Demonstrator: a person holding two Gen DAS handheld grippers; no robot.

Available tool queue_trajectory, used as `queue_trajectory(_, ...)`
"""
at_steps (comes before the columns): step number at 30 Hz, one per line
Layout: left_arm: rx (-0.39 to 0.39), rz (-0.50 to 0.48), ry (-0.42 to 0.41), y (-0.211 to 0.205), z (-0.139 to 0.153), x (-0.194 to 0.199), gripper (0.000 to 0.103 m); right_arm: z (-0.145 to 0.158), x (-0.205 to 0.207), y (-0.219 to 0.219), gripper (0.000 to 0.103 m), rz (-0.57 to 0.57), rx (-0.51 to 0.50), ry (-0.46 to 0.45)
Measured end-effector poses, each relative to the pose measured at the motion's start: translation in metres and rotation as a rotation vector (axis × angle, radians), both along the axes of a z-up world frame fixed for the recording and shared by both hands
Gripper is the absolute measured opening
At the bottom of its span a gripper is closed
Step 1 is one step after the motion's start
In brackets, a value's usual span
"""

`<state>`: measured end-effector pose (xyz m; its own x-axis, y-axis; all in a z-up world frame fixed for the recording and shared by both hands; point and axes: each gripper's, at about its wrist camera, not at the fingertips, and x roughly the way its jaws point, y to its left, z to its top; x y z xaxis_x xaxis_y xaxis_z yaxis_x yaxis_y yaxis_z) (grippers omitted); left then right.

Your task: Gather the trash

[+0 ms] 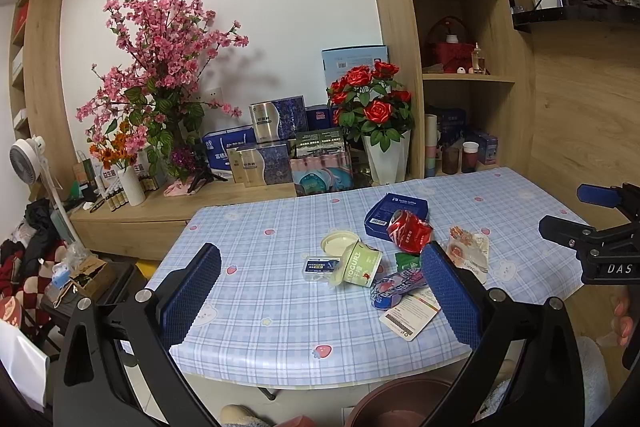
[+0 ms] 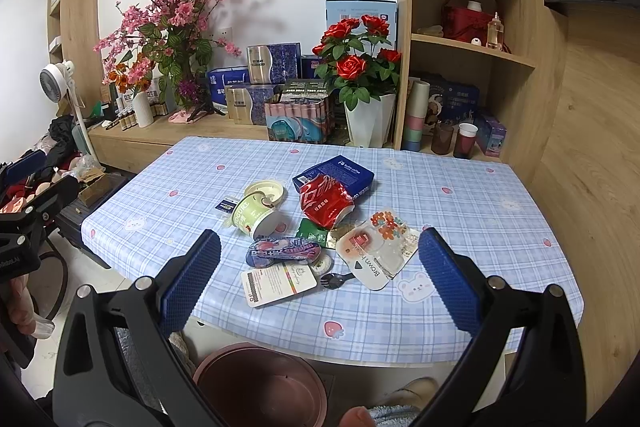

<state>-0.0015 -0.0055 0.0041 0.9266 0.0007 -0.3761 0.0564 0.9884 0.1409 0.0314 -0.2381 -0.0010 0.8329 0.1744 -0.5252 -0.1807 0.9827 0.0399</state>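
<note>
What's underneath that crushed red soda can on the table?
The crushed red can leans on a dark blue coffee box, and a green packet pokes out by its near edge. Anything else beneath it is covered.

Mid-frame on the bench (image 2: 460,187), trash lies clustered: a crushed red can (image 2: 324,203) against a blue box (image 2: 340,173), a tipped yogurt cup (image 2: 256,215), wrappers (image 2: 284,250), a card (image 2: 278,283).

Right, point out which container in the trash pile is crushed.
The red cola can, dented and crumpled, lying against the dark blue coffee box. The green yogurt cup beside it lies tipped on its side but keeps its shape.
</note>
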Motion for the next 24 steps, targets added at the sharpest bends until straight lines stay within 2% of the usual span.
queue_trajectory(24,-0.001,0.001,-0.004,0.0000,-0.0011,-0.0004,0.098,-0.0012,-0.0019,0.0022,0.097,0.000,-0.005,-0.003)
